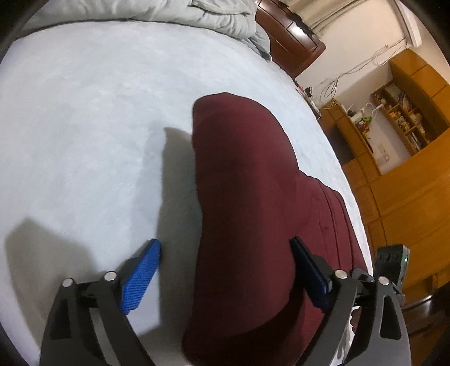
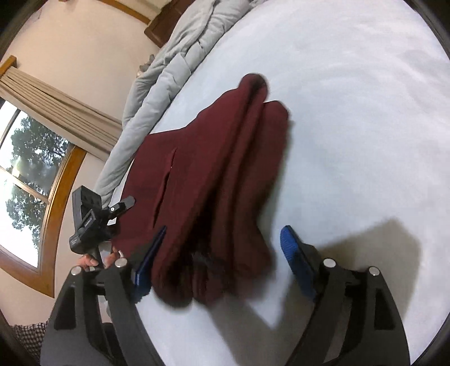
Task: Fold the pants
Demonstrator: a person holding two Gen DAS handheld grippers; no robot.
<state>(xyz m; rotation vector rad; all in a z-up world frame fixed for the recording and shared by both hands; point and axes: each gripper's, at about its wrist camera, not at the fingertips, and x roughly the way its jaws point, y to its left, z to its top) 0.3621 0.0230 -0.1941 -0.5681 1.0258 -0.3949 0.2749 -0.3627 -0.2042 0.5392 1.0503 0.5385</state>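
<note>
The dark red pants [image 1: 247, 197] lie folded lengthwise on the pale bed sheet [image 1: 84, 126], with the waistband at the right of the left wrist view. My left gripper [image 1: 225, 242] is open, its blue pads [image 1: 143, 273] standing wide on either side of the cloth without pressing it. In the right wrist view the pants [image 2: 219, 169] run away from me in long folds, the near end bunched. My right gripper [image 2: 225, 229] is open too and straddles that near end. Its left pad [image 2: 149, 253] is close beside the cloth edge, and the right pad is apart from it over the sheet.
A crumpled grey duvet [image 1: 213, 14] lies along the far side of the bed. Wooden cabinets and a cluttered shelf [image 1: 399, 118] stand past the bed's right edge. A curtained window [image 2: 25, 157] is at the left. A person's hand [image 2: 90, 260] grips a black handle beside the pants.
</note>
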